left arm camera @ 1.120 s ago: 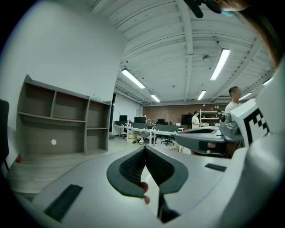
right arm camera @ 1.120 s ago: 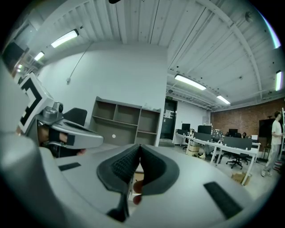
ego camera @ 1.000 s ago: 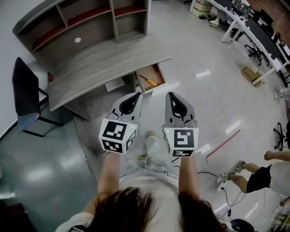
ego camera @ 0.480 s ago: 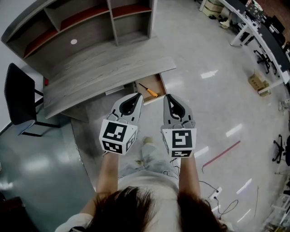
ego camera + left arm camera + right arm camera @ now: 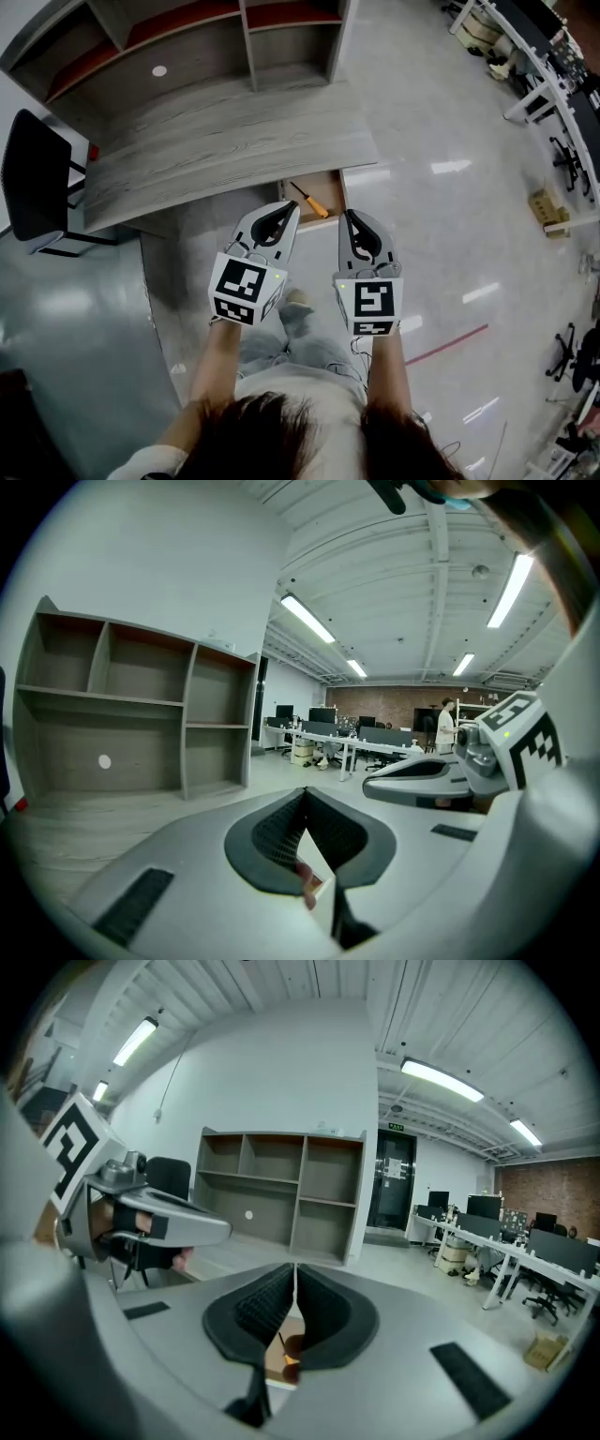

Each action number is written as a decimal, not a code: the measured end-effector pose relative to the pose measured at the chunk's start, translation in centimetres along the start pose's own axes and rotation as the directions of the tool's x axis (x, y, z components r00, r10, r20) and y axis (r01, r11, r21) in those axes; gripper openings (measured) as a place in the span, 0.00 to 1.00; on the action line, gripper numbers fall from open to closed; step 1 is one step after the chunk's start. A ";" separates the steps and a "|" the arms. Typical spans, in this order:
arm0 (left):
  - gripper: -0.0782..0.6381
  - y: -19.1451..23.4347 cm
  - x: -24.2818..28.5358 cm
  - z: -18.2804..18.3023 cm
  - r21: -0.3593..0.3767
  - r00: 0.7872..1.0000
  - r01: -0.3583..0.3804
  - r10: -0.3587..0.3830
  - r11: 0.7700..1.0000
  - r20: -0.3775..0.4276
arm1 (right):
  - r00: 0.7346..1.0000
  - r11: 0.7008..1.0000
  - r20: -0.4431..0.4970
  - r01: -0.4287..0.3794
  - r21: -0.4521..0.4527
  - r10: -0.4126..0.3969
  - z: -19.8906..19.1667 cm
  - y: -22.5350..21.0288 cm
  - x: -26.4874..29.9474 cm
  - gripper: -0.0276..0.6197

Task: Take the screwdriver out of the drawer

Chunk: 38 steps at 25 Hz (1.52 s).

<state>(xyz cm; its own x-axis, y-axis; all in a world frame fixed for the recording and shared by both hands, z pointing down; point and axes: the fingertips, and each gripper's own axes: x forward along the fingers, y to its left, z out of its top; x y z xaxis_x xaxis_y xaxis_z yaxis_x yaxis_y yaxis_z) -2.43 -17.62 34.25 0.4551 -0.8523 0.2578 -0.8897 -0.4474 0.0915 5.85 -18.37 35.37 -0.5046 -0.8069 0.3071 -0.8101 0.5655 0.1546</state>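
The screwdriver (image 5: pixel 310 202), orange-handled with a dark shaft, lies in the open wooden drawer (image 5: pixel 324 186) under the grey desk's right end. Both grippers hang in the air in front of that drawer, side by side and pointing at it. My left gripper (image 5: pixel 293 207) is shut with nothing in it, its tips just left of the drawer's front. My right gripper (image 5: pixel 348 216) is shut too and holds nothing, just right of the drawer. In the right gripper view, the drawer and the screwdriver (image 5: pixel 288 1360) show through the gap below the closed jaws. Closed jaws fill the left gripper (image 5: pixel 305 794) view.
The grey desk (image 5: pixel 216 141) carries a shelf unit (image 5: pixel 187 37) at its back. A black chair (image 5: pixel 37 178) stands at the left. Office desks (image 5: pixel 553 56), a cardboard box (image 5: pixel 547 204) and a red line (image 5: pixel 445 344) on the glossy floor lie to the right.
The desk and drawer have come nearer in the head view, and the drawer now sits just beyond both grippers' tips. Both grippers have stayed shut.
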 end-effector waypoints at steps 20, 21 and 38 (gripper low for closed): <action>0.13 5.7 7.7 -3.9 -0.006 0.997 0.061 -0.061 0.998 -0.054 | 0.982 0.994 -0.153 -0.113 0.011 0.113 -5.9 0.3 10.5 0.09; 0.13 6.0 8.1 -4.3 -0.008 0.996 0.061 -0.061 0.998 -0.058 | 0.979 0.993 -0.166 -0.118 0.011 0.118 -6.4 0.3 11.0 0.09; 0.13 8.0 13.4 -12.8 -0.025 0.990 0.097 -0.099 0.995 -0.102 | 0.916 0.973 -0.345 -0.229 -0.034 0.204 -16.0 1.6 17.6 0.12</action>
<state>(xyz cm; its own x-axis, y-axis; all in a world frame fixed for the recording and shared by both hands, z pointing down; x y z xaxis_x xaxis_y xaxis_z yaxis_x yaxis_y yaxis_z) -3.95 -29.12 50.77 0.5346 -0.7719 0.3440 -0.8421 -0.5207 0.1404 0.40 -28.92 56.04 -0.5245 -0.5653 0.6366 -0.6622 0.7409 0.1124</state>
